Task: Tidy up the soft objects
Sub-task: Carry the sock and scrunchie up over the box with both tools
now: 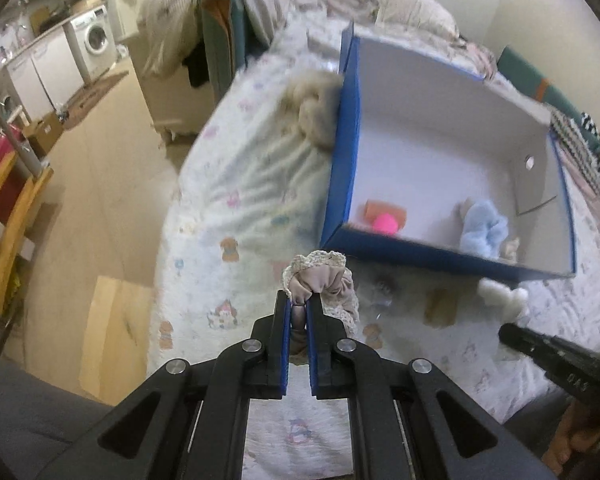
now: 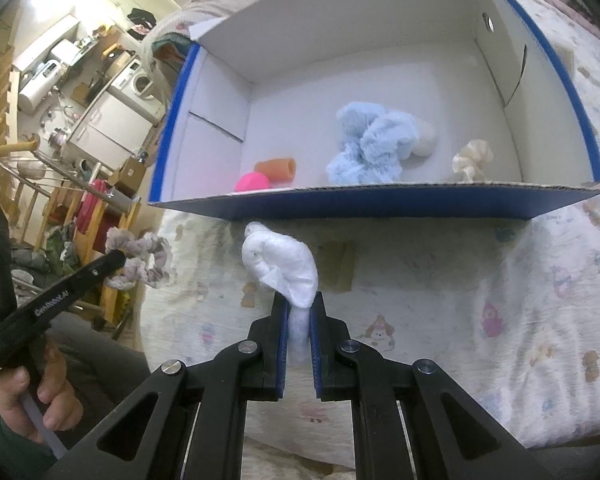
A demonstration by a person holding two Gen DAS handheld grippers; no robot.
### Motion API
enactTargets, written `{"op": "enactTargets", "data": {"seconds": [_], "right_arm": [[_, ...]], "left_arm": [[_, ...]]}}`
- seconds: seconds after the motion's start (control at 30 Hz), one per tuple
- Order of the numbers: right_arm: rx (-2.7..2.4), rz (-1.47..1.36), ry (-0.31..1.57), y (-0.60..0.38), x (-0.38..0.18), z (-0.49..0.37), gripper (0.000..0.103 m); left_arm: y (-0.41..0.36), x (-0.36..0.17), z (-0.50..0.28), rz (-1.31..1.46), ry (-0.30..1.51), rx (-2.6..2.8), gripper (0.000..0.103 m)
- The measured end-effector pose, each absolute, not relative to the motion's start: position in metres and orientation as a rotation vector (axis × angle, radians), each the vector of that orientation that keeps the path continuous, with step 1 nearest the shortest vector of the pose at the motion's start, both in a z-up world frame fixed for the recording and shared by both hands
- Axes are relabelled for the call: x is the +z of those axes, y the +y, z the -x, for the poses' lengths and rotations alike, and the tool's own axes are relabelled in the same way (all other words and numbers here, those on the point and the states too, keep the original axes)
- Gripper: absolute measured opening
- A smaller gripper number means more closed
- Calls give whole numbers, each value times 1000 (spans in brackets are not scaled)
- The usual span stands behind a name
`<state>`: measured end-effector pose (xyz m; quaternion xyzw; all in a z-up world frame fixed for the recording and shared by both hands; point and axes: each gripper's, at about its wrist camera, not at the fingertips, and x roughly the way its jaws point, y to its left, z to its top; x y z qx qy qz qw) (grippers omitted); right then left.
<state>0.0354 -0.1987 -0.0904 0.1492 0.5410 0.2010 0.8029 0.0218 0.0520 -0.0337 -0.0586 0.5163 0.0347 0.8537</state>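
Observation:
My left gripper (image 1: 299,300) is shut on a beige lace-edged scrunchie (image 1: 324,276), held above the bed in front of the blue box (image 1: 342,148). The right wrist view shows that scrunchie (image 2: 140,258) hanging at the left gripper's tip (image 2: 114,258). My right gripper (image 2: 300,302) is shut on a white fluffy wad (image 2: 280,264), just short of the blue box's (image 2: 380,204) near wall. Inside the box lie a pink ball (image 2: 250,182), an orange tube (image 2: 276,168), a light blue fluffy scrunchie (image 2: 368,148), a white puff (image 2: 424,140) and a cream scrunchie (image 2: 472,158).
A tan furry scrunchie (image 1: 312,112) leans against the box's left outer wall. The patterned bedspread (image 1: 240,184) drops off to the floor (image 1: 100,184) on the left. Blankets (image 1: 204,12) pile up behind. A hand (image 2: 36,396) grips the left gripper's handle.

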Motion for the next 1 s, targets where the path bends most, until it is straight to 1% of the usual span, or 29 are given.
{"op": "enactTargets", "data": {"seconds": [0.27, 0.43, 0.57, 0.8, 1.0], "right_arm": [[467, -342, 1089, -208, -59, -28, 12], [447, -368, 1013, -223, -32, -36, 12], [415, -368, 948, -237, -9, -48, 12], [353, -374, 885, -260, 12, -82, 12], [289, -389, 877, -276, -7, -104, 12]], "left_arm": [[53, 20, -25, 120, 962, 58, 7], [42, 52, -49, 93, 906, 25, 7], [31, 68, -73, 70, 881, -1, 7], [9, 72, -113, 35, 875, -38, 7], [-11, 52, -144, -5, 905, -54, 7]]}}
